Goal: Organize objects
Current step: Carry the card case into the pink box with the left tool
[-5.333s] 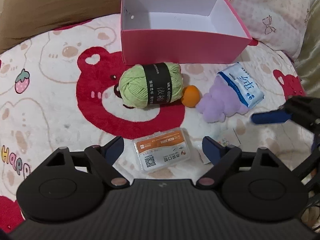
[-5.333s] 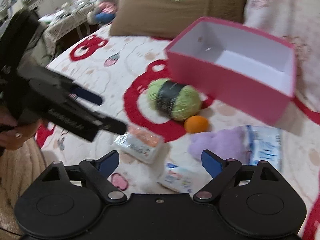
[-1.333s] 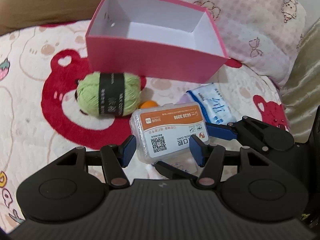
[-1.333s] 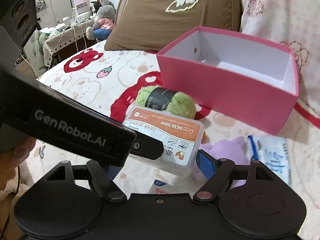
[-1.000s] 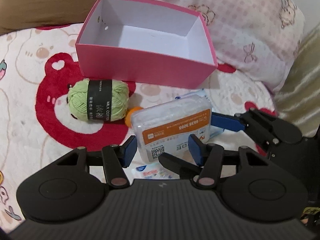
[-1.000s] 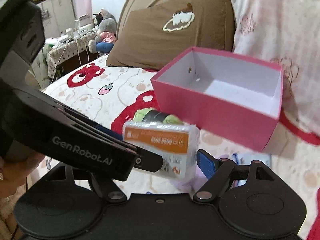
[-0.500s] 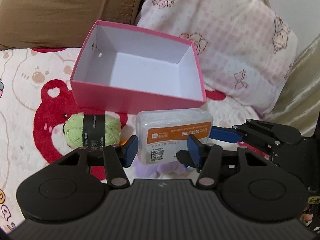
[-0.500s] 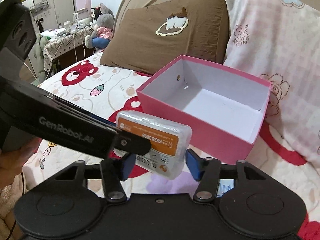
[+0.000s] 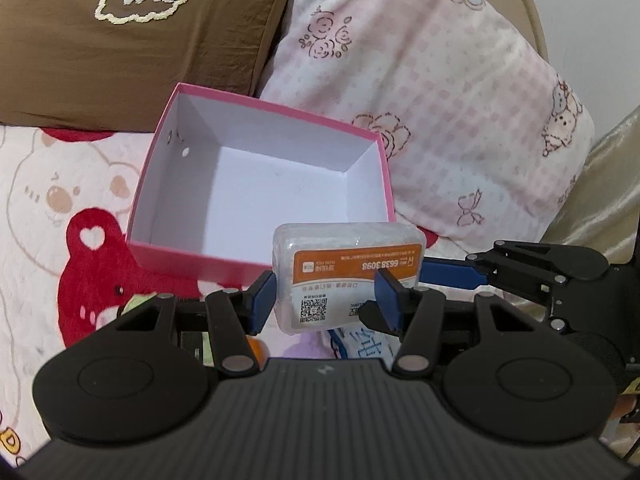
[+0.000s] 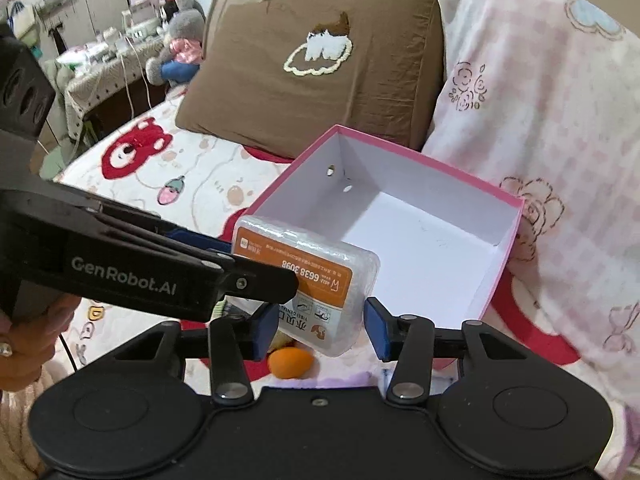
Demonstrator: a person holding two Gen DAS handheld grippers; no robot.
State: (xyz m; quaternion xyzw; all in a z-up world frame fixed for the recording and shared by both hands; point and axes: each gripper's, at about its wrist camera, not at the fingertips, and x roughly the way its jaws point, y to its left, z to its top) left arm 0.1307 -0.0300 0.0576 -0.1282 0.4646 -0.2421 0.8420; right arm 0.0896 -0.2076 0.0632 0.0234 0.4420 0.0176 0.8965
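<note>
A clear plastic box with an orange label [image 9: 348,268] hangs in the air just in front of the pink cardboard box's [image 9: 192,262] near wall. My left gripper [image 9: 325,300] is shut on its lower part, a blue pad on each side. My right gripper [image 10: 320,330] comes in from the right; its jaws are closing, with the plastic box [image 10: 320,280] between them and the pads against it. The pink box [image 10: 496,280] is open on top, with a bare white inside. A hand [image 10: 24,344] holds the left gripper's handle.
Below the grippers on the bear-print blanket [image 9: 60,200] lie an orange ball [image 10: 290,362], a purple plush [image 9: 304,346] and a tissue packet [image 9: 360,340]. A brown pillow [image 9: 140,32] and a pink checked pillow [image 9: 440,100] stand behind the pink box.
Both grippers have risen with the plastic box and carried it up to the pink box's near wall. The right jaws have narrowed onto it.
</note>
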